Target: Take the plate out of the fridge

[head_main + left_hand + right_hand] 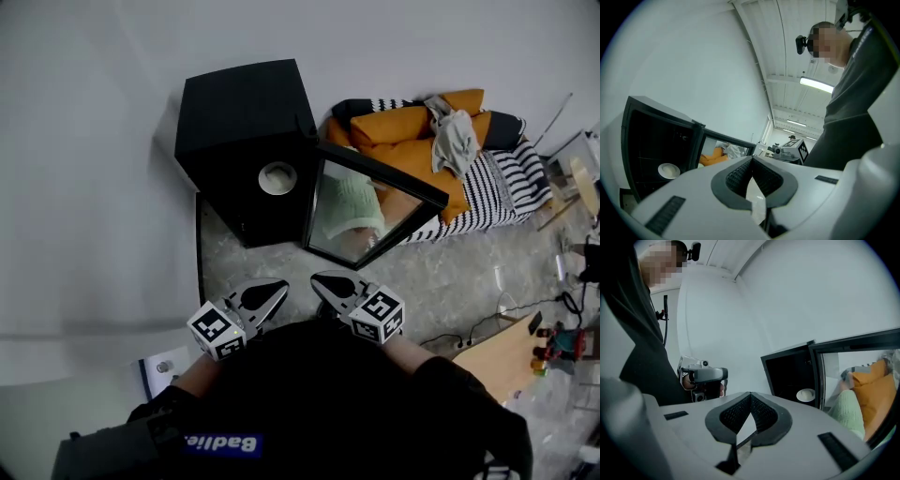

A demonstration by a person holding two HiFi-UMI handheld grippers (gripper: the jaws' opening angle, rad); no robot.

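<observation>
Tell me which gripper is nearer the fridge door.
Right. In the head view the right gripper sits just below the open door's lower corner. The left gripper is further left, in front of the fridge opening. Neither touches the door.

**A:** What was the operator wearing?

**B:** Black long-sleeved top [328, 394]. It had a blue patch [221, 442] with white lettering low on the front. A small black camera [801, 43] was mounted on the head.

**A:** And the hand units?

**B:** The left gripper [283, 285] and right gripper [316, 277] were the same build. Both had pale grey moulded shells and dark grey jaws tapering to a point. The pads [738, 176] were ribbed. A dark ribbed strip [665, 213] was inset on each flank of the shell. Each unit carried a white cube [216, 330] with black square markers on its faces.
</observation>
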